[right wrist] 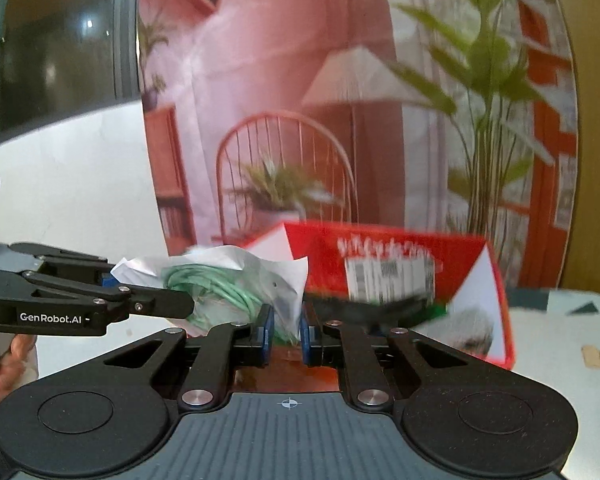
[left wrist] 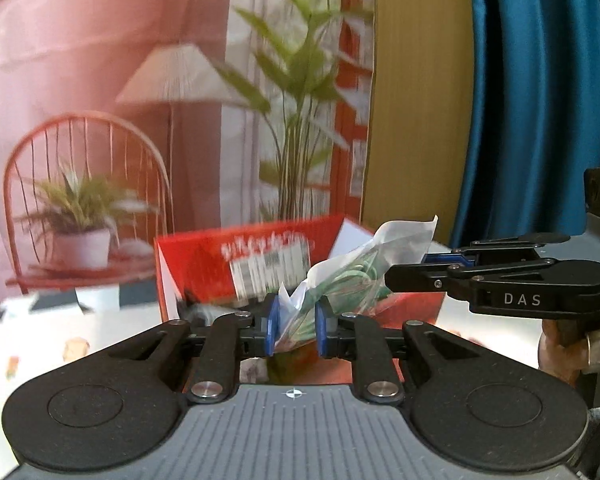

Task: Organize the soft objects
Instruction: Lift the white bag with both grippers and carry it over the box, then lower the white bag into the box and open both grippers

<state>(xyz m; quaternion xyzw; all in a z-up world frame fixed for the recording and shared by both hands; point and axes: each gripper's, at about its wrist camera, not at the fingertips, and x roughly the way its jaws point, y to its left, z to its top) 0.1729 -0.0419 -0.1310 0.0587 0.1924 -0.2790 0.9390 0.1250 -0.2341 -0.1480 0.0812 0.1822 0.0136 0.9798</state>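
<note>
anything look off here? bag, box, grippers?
Nothing damaged or spilled. The clear bag with the coiled green cable hangs crumpled in the air in front of the open red box, pinched by the left gripper and right gripper at opposite ends. Both views are motion-blurred.

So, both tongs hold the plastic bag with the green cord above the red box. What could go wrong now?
1. The left tongs and right tongs each pinch only a thin edge of the plastic bag; the slippery film may slide out.
2. Pulling the tongs apart could tear the bag and drop the green cord.
3. The bag might catch the red box wall and tip it.
</note>
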